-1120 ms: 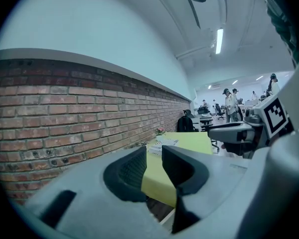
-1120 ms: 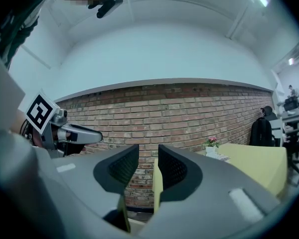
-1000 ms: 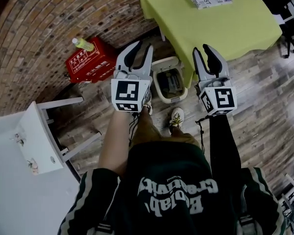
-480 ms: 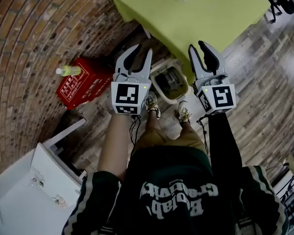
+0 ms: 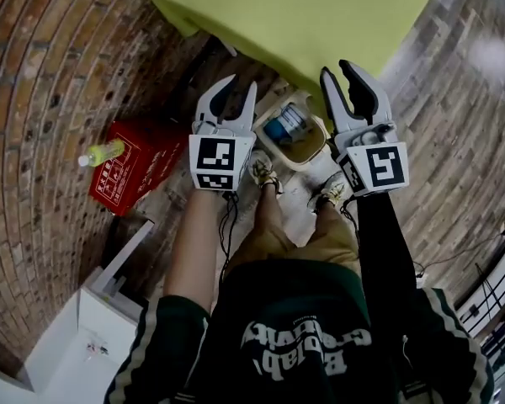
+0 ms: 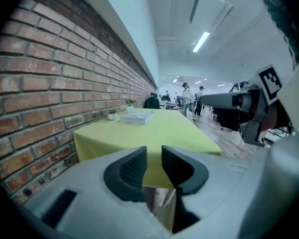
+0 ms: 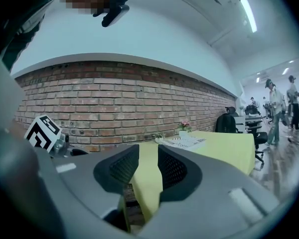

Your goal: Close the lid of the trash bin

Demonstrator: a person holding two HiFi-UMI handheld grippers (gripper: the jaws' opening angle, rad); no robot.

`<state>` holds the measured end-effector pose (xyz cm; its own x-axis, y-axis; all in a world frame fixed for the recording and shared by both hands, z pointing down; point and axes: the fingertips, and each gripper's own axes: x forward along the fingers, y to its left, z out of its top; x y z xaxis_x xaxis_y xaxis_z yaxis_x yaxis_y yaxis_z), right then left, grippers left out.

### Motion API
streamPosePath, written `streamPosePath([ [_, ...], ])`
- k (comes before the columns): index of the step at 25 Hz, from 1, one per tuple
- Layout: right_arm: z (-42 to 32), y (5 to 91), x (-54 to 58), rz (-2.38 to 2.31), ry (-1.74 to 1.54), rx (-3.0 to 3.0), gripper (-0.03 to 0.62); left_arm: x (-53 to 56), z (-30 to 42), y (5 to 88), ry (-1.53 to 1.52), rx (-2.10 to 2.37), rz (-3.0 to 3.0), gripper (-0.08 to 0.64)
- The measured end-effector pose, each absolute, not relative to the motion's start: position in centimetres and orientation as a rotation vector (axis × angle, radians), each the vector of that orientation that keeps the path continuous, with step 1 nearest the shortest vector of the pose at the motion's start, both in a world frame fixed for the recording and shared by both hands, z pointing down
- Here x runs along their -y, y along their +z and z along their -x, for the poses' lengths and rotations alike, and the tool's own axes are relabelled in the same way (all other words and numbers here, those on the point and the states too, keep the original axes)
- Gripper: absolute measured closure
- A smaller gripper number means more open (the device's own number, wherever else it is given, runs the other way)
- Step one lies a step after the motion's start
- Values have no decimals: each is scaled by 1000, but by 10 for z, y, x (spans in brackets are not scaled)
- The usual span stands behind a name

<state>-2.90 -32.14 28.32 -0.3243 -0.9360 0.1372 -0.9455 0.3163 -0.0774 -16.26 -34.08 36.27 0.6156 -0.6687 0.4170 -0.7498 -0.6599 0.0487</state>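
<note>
Head view | trash bin (image 5: 313, 148) centre frame on floor (image 5: 454, 141), at bench (image 5: 303, 15) edge, uncovered | left gripper (image 5: 241, 87) wide, just closing slightly, empty; right gripper (image 5: 336, 72) wide, just opening further, empty | risk: hard push tips bin

Rough brick wall (image 5: 34, 99), matt green tablecloth (image 5: 303, 15), smooth cream plastic trash bin (image 5: 301, 165).

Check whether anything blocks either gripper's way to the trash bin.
Nothing visible does. Left gripper and right gripper hang open, empty, above the trash bin; the right's jaws just opened wider.
</note>
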Motion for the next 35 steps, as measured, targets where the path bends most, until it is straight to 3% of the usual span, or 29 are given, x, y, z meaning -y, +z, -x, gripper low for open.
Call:
streamPosePath([
  [19, -10, 343, 297, -1901, 256, 2414, 454, 330, 139, 526, 767, 1029, -2485, 454],
  [35, -35, 371, 280, -1937, 298, 2371, 454, 314, 129, 585, 899, 966, -2392, 456],
])
